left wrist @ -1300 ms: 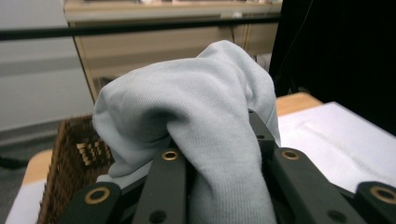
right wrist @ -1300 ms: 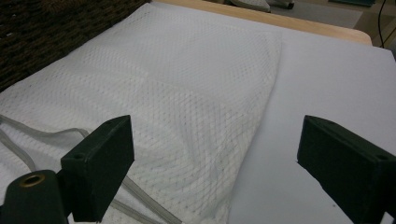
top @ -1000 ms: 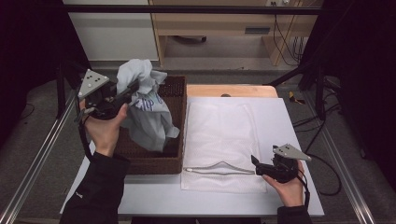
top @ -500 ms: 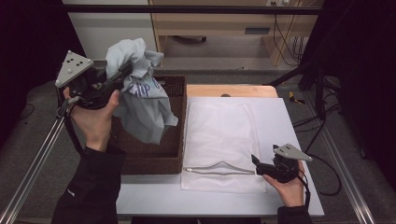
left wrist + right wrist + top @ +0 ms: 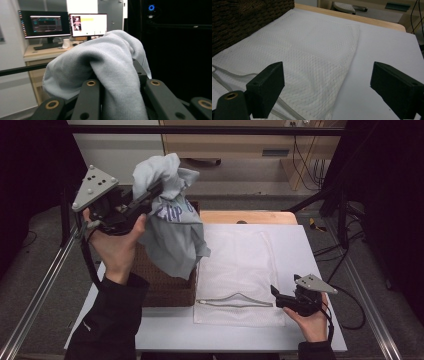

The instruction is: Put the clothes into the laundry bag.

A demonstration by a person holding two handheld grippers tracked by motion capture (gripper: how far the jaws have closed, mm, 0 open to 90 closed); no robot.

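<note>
A pale grey-blue garment (image 5: 175, 235) with printed lettering hangs in the air above a dark wicker basket (image 5: 165, 290) at the table's left. My left gripper (image 5: 155, 190) is shut on the garment's bunched top, raised high and tilted. In the left gripper view the cloth (image 5: 112, 62) bulges over and between the black jaws of the left gripper (image 5: 122, 83). A white mesh bag (image 5: 240, 265) lies flat mid-table, its zipper (image 5: 235, 301) toward the front. My right gripper (image 5: 275, 295) rests open at the bag's front right corner. In the right gripper view the right gripper (image 5: 327, 82) stands open over the mesh bag (image 5: 312, 50).
The white table (image 5: 320, 250) has a wooden board (image 5: 250, 216) along its far edge. A metal rail (image 5: 40, 295) runs down the left side. The basket's wall (image 5: 244, 20) borders the bag on the left. Monitors (image 5: 50, 25) stand on a desk beyond.
My left gripper has risen and drifted left with the garment, lifting most of the cloth out of the basket. The right hand has kept still.
</note>
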